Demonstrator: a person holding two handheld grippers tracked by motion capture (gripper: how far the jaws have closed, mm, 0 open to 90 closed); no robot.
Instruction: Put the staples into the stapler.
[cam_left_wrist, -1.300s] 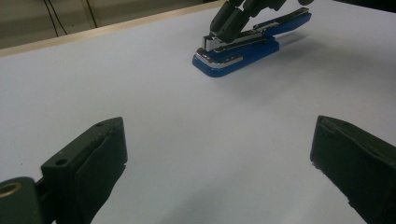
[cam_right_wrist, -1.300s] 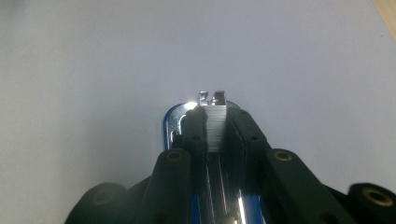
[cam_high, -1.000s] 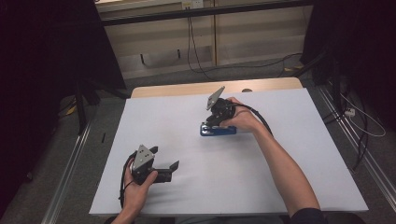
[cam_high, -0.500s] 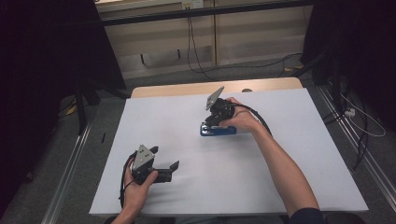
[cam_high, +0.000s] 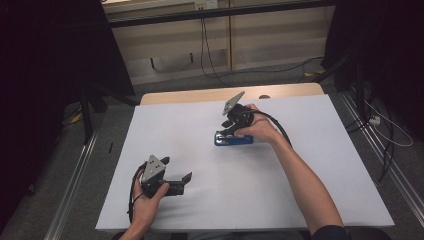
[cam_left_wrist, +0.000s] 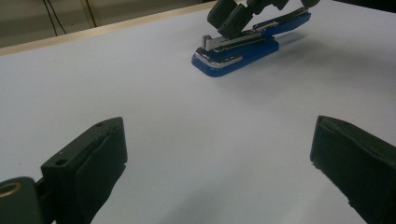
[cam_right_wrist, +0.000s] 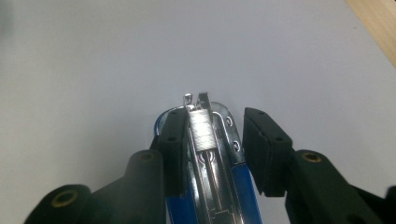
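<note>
A blue stapler (cam_high: 235, 141) lies on the white table top (cam_high: 300, 190) beyond the middle. Its lid is lifted, and a white strip of staples (cam_right_wrist: 201, 130) shows in the metal magazine. My right gripper (cam_high: 227, 134) points down over the stapler's front end. Its jaws have just been opening and now stand astride the magazine (cam_right_wrist: 215, 120); the left pad (cam_right_wrist: 173, 140) lies close against it and the right pad (cam_right_wrist: 254, 140) stands off it. In the left gripper view the stapler (cam_left_wrist: 233, 58) sits under those jaws (cam_left_wrist: 229, 28). My left gripper (cam_high: 176, 168) rests open at the near left, jaws wide apart (cam_left_wrist: 218, 135) with nothing between them.
A strip of bare wooden table edge (cam_high: 200, 96) runs along the far side of the white sheet. Metal rails (cam_high: 75, 190) flank the table, and cables lie on the floor behind it. The right gripper's cable (cam_high: 280, 127) loops over the person's forearm.
</note>
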